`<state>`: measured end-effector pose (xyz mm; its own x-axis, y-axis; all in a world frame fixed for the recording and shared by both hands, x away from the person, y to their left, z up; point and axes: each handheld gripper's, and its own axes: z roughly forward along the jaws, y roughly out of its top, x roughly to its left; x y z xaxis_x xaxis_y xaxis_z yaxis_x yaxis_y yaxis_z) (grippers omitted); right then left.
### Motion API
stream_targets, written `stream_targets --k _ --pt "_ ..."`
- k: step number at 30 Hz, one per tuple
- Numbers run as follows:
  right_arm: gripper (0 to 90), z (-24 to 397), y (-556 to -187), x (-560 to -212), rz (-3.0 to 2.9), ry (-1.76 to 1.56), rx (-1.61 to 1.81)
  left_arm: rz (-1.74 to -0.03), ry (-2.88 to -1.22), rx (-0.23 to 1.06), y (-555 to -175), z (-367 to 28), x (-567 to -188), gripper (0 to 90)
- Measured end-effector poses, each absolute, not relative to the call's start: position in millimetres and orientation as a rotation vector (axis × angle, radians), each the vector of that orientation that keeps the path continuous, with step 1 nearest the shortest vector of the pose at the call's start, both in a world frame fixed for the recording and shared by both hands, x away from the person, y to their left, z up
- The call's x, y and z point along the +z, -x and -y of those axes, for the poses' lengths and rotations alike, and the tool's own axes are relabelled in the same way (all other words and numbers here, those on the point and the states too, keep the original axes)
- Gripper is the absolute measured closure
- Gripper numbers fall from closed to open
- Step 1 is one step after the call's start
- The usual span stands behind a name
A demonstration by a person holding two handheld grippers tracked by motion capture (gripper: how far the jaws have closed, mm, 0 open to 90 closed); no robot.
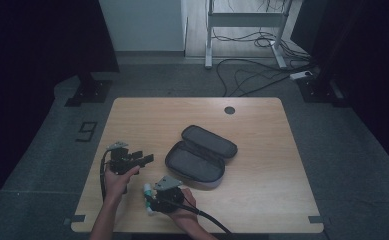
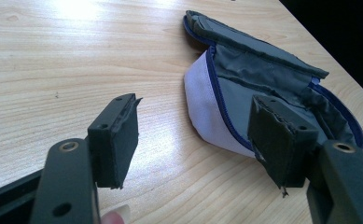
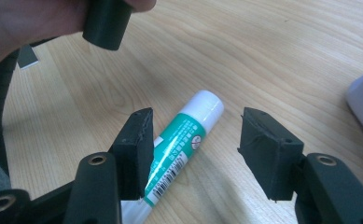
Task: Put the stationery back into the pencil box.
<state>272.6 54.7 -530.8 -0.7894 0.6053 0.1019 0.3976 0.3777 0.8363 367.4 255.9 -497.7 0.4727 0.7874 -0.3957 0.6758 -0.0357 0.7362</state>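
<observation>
A light wood-grain rectangular worktop [image 1: 262, 150] carries 1 open dark grey fabric pencil case with a blue zip and pale lilac outer shell [image 1: 200, 156], lying near the middle with its lid folded back toward the far side. A small dark round grommet [image 1: 229, 110] sits in the worktop near the far edge.

The left gripper [image 1: 143, 159], held in the person's left hand [image 1: 116, 181], hovers over the near-left part of the worktop, pointing toward the case. In the left gripper view its 2 black padded fingers [image 2: 116, 137] stand wide apart with nothing between them; the case [image 2: 244, 93] lies just beyond, its open interior partly behind the right-hand finger.

The right gripper [image 1: 149, 199], held in the person's right hand [image 1: 187, 212], sits low at the near edge, in front of the case. In the right gripper view its 2 fingers [image 3: 135, 151] are also apart. A white and green cylindrical glue stick with a white cap [image 3: 181, 144] lies flat on the worktop between them, passing close beside the left-hand finger; whether it touches that finger cannot be told. The stick's barcode end points toward the camera. In the high view the stick [image 1: 147, 192] appears at the gripper's tip, well apart from the case.

A black cable [image 1: 209, 220] trails from the right gripper off the near edge.
</observation>
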Motion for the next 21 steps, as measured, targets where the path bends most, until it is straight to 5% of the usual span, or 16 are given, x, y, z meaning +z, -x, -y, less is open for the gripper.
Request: stream_targets --k 21 --pt "42.2 -76.2 -269.7 -545.5 -2.460 -0.865 1.283 -1.249 -1.776 0.136 -368.7 -252.3 -501.5 34.4"
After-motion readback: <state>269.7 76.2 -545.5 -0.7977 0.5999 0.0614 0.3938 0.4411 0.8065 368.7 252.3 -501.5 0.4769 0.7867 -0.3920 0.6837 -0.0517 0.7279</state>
